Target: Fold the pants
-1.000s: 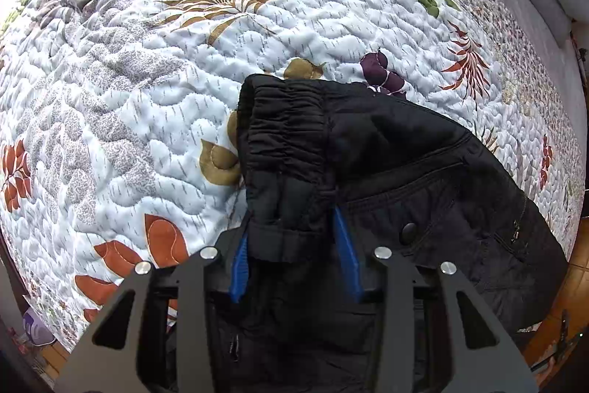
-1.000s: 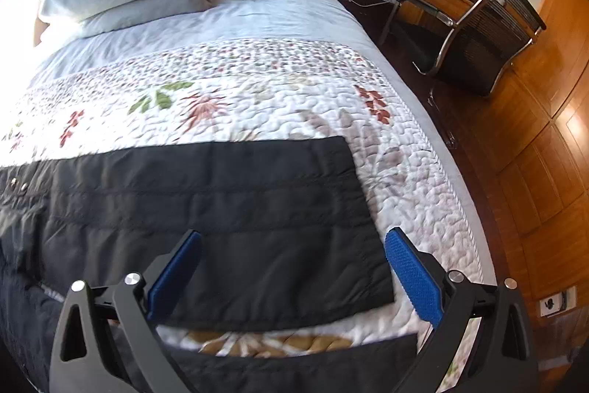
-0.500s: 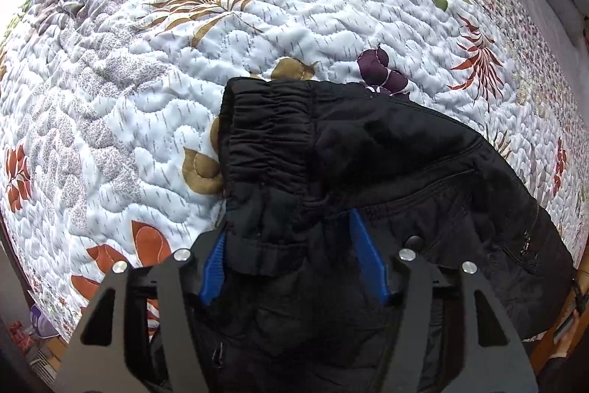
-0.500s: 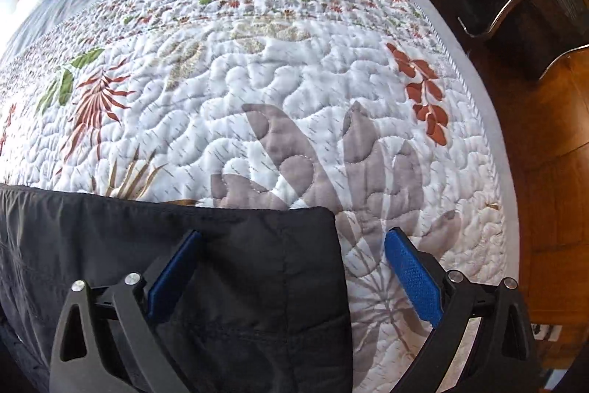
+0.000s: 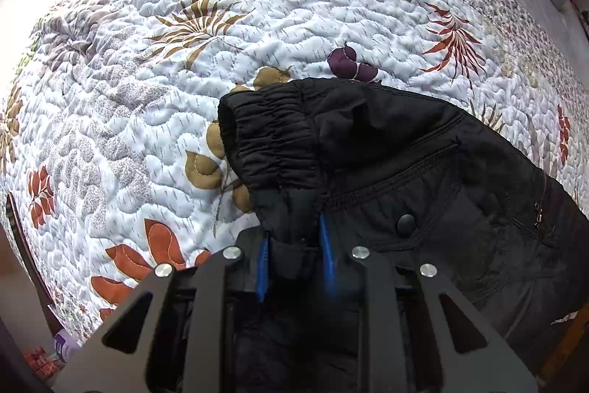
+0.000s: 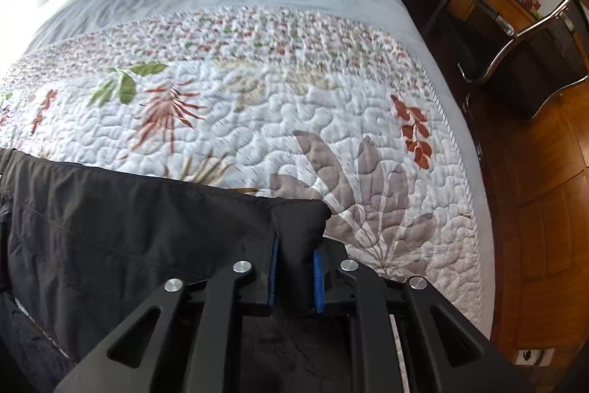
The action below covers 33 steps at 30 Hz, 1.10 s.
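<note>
Both sets of fingers just closed: my left gripper [image 5: 294, 264] pinches the pants [image 5: 423, 172] at the waistband, my right gripper [image 6: 296, 279] the leg hem corner. Pants lie on the bed quilt [image 6: 257, 105]; fold lift looks ready.

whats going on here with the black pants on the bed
A person is folding black pants laid on a floral quilt, using two handheld grippers. The left gripper is clamped on the elastic waistband; the right gripper is pinching the corner of a leg hem. Both jaws have just been closing onto the fabric. No fold is made yet.
</note>
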### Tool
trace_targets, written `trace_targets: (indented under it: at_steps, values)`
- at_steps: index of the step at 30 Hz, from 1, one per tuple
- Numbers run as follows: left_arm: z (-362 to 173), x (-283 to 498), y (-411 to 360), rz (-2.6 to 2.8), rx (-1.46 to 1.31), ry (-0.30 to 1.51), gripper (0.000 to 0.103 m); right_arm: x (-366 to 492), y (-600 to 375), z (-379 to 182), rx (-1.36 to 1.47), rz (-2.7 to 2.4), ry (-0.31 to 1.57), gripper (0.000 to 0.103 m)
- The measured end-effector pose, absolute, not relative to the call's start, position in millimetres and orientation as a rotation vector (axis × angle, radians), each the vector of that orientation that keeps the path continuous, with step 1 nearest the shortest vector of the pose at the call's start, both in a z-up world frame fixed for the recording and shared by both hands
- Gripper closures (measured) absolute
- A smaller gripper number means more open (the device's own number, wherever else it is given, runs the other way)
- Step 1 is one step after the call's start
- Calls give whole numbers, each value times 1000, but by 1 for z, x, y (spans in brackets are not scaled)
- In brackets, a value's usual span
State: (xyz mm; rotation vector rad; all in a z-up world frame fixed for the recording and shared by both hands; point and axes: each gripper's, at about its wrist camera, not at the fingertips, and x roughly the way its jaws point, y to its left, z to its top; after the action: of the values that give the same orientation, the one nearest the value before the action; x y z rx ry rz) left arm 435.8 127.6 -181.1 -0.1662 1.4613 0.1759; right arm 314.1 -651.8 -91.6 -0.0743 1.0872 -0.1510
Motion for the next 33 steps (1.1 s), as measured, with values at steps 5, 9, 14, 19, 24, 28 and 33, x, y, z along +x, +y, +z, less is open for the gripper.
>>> trace_targets:
  at_steps: [5,9,14,19,24,28,33]
  values:
    - [-164,425,116,108,-181,1392,83,240,-604,-23,-83,-16,888,89]
    - [-153,412,109,42,-211,1330,83,160,-569,6,-90,52,773,89]
    - [-138,379,114,-55,-234,1257,83,71,-554,-14,-23,66,754,91]
    - [-119,326,136,-144,-256,1190,83,9,-571,-62,136,3,793,93]
    - [-113,282,139,-213,-259,1148,82,-33,-609,-95,318,-116,785,93]
    - [-114,249,145,-244,-277,1122,80,-45,-620,-128,374,-157,855,93]
    - [-116,223,142,-250,-211,1091,60,-46,-613,-148,401,-206,947,44]
